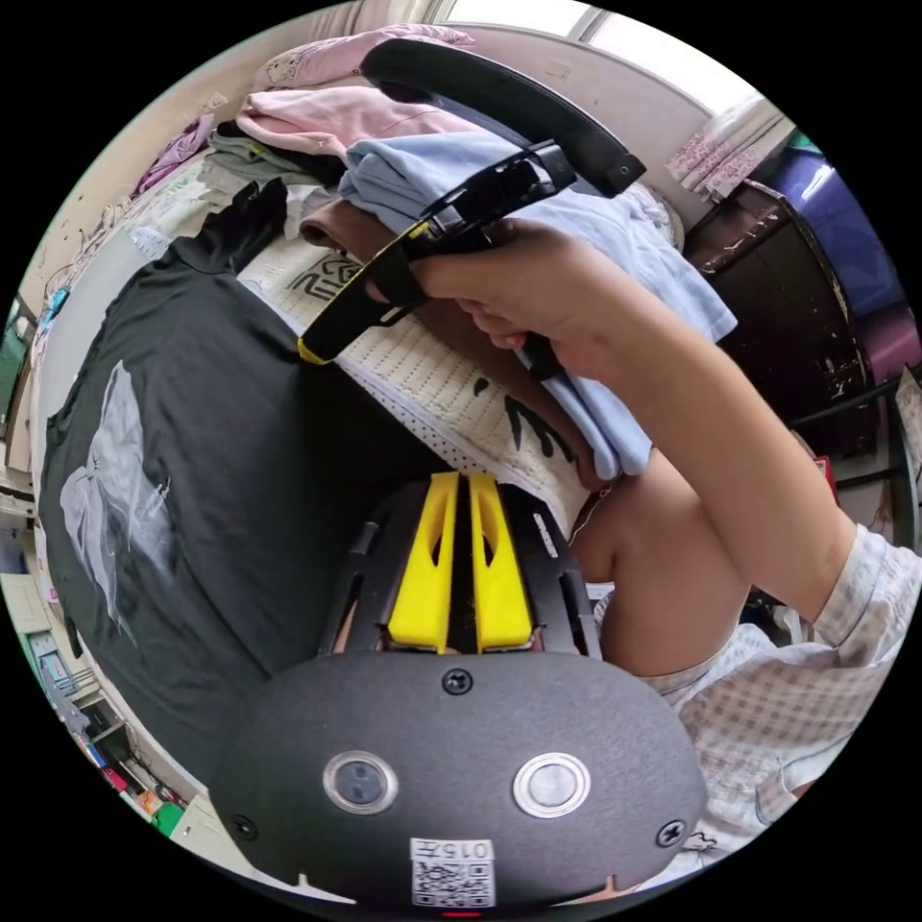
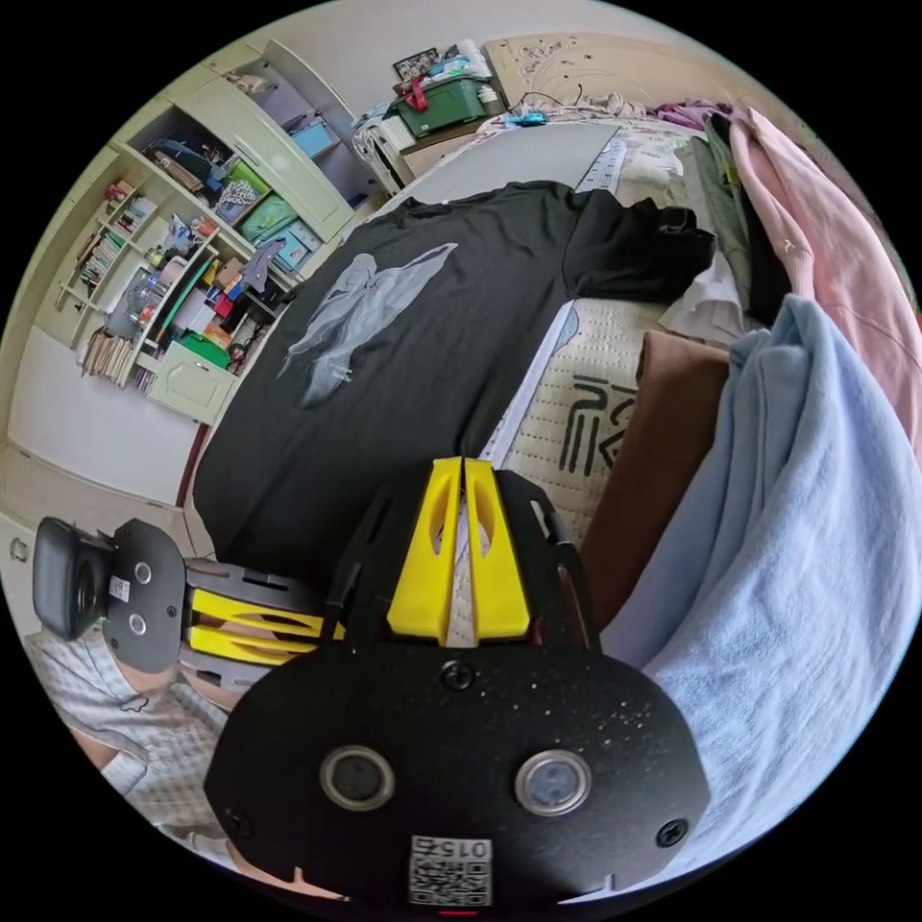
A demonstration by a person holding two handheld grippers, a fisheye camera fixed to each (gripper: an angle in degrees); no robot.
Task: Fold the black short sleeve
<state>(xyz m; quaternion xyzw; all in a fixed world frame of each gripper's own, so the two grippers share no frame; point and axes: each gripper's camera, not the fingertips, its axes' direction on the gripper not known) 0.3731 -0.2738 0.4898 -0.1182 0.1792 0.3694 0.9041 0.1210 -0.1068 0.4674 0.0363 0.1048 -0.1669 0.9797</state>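
The black short-sleeve shirt [image 1: 221, 451] lies spread flat on the bed, its pale grey print facing up. In the right gripper view the shirt [image 2: 451, 317] stretches away from me, one sleeve [image 2: 634, 250] resting on the cream mat. My left gripper [image 1: 462, 477] is shut, hovering over the shirt's near edge with nothing between its yellow jaws. My right gripper [image 2: 464, 464] is also shut and empty above the line where shirt meets mat. A hand holds the right gripper [image 1: 312, 351] over that mat edge. The left gripper [image 2: 327, 619] sits low at the left, shut.
A cream mat with black characters [image 2: 586, 403] lies beside the shirt. Stacked on it are brown [image 2: 653, 451], light blue [image 2: 788, 538] and pink [image 2: 826, 250] clothes. Cluttered shelves [image 2: 192, 259] stand past the bed. A dark cabinet [image 1: 797, 298] stands beyond the person's arm [image 1: 730, 451].
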